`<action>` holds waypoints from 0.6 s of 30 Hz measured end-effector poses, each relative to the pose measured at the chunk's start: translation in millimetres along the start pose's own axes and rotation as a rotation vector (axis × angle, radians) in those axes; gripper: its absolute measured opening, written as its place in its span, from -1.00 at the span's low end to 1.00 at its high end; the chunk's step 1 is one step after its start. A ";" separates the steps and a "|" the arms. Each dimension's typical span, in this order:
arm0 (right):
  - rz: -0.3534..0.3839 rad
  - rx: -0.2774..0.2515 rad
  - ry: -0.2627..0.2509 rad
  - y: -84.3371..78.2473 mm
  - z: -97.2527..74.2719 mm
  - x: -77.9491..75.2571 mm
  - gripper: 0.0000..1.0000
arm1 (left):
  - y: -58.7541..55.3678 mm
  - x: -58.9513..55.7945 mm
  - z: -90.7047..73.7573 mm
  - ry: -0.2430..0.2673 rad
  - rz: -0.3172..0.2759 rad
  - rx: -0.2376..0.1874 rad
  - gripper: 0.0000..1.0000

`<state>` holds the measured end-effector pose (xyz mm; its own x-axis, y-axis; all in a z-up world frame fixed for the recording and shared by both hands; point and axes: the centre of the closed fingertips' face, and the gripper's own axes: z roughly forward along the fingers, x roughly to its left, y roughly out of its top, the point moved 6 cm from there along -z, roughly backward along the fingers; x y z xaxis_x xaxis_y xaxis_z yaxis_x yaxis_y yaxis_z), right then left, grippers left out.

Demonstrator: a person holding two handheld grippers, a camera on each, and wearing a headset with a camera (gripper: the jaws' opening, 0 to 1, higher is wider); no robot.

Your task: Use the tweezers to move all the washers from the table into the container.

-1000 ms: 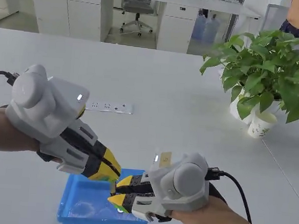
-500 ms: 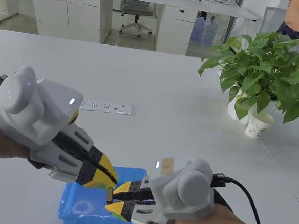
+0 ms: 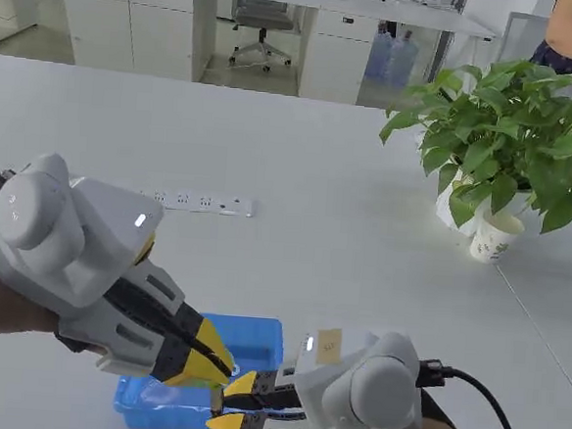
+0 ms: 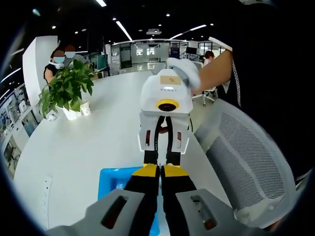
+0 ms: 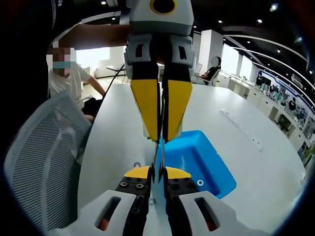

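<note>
Your left gripper (image 5: 161, 139) is clenching its long yellow fingers (image 5: 146, 108) on the tweezers (image 5: 158, 152). Their thin metal legs are running out of that slim gap and down between the jaws of your right gripper (image 5: 157, 173). The right jaws are standing almost together around the tweezers, but you cannot tell whether they are pressing on the metal or only flanking it.

In the head view the two grippers are meeting tip to tip, with the left gripper (image 3: 212, 357) coming in from the left and the right gripper (image 3: 233, 412) from below. They are meeting at the near edge of the blue container (image 3: 258, 335).

In the right gripper view a washer (image 5: 199, 183) is lying inside the container (image 5: 216, 169). A second washer (image 5: 137, 164) is lying on the white table (image 3: 346, 199) just outside it, close to your right jaws.

Farther along the table a white power strip (image 3: 203, 205) is lying flat. A potted plant (image 3: 508, 132) is standing well apart on your right. A grey mesh chair back (image 5: 44, 157) is showing beside the table edge in the right gripper view
</note>
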<state>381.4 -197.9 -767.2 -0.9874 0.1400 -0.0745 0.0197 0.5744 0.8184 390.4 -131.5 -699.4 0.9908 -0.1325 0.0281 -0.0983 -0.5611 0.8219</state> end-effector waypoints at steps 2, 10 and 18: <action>0.005 0.001 0.002 -1.9 -0.5 1.8 -0.78 | -0.2 -2.0 2.1 -0.003 0.001 -0.001 -0.93; 0.011 0.011 0.005 -11.9 -0.1 9.0 -0.78 | -2.7 -8.4 9.1 -0.003 0.014 -0.008 -0.93; -0.006 0.040 0.012 -22.3 2.4 14.5 -0.79 | -6.3 -14.2 19.6 -0.003 0.022 -0.009 -0.93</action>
<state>367.0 -206.8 -787.9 -0.9894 0.1263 -0.0724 0.0193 0.6068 0.7946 375.1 -142.1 -716.1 0.9881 -0.1476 0.0444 -0.1193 -0.5508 0.8261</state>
